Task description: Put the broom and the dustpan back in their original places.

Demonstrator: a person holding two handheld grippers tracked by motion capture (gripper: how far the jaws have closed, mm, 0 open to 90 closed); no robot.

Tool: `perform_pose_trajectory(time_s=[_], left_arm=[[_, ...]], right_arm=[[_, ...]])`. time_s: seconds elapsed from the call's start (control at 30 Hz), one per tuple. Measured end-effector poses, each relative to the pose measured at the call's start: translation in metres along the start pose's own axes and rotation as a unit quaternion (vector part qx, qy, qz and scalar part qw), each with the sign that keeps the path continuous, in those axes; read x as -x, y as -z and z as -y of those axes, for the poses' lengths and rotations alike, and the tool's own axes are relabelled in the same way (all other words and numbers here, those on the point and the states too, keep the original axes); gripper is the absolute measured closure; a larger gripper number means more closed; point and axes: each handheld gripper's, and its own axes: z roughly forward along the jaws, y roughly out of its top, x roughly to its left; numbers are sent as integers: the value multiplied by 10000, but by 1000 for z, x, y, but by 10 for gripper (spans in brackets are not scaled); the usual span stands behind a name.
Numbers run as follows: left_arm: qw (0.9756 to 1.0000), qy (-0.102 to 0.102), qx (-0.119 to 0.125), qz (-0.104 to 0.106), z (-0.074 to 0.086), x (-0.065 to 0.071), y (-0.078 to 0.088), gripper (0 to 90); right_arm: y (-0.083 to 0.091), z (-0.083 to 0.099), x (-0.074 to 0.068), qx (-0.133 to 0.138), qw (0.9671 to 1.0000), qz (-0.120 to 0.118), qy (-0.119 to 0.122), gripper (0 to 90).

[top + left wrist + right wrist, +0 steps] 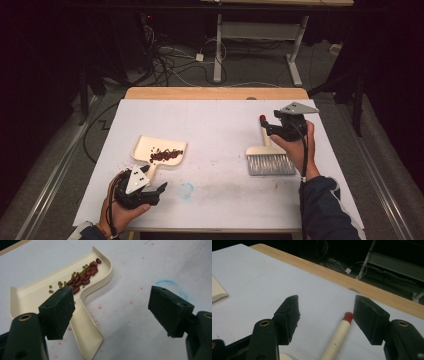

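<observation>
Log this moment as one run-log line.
left gripper: open, beside cream plastic dustpan holding red and green beans | right gripper: open over red-tipped cream brush handle | grey-bristled brush: flat on white table

Both my tools held apart, jaws open.
My left tool [159, 190] rests low in my left hand [122, 210], jaws wide; my right tool [266, 126], gripped by my right hand [296, 145], has jaws parted, clamping nothing.

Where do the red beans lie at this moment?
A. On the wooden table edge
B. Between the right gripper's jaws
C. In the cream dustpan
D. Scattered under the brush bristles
C: in the left gripper view the red beans lie with small green ones along the back wall of the cream dustpan, which lies flat on the white sheet.
</observation>
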Motion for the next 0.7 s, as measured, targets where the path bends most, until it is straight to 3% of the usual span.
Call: perform_pose_trajectory(time_s=[0.23, 0.4, 0.47, 0.57, 0.7], left_arm=[[10000, -26, 1, 6, 0, 1, 0, 205], [10000, -52, -25, 16, 0, 1, 0, 205], [10000, -50, -17, 15, 0, 1, 0, 205], [10000, -48, -12, 18, 0, 1, 0, 205], [10000, -51, -32, 17, 0, 0, 0, 205]], right_arm=[[13, -4, -7, 220, 9996, -125, 113, 339], [20, -6, -14, 231, 9995, -91, 191, 309], [23, -6, -15, 325, 9990, -196, 241, 290], [28, -6, -19, 303, 9993, -58, 222, 233], [36, -6, -23, 344, 9989, -131, 285, 217]])
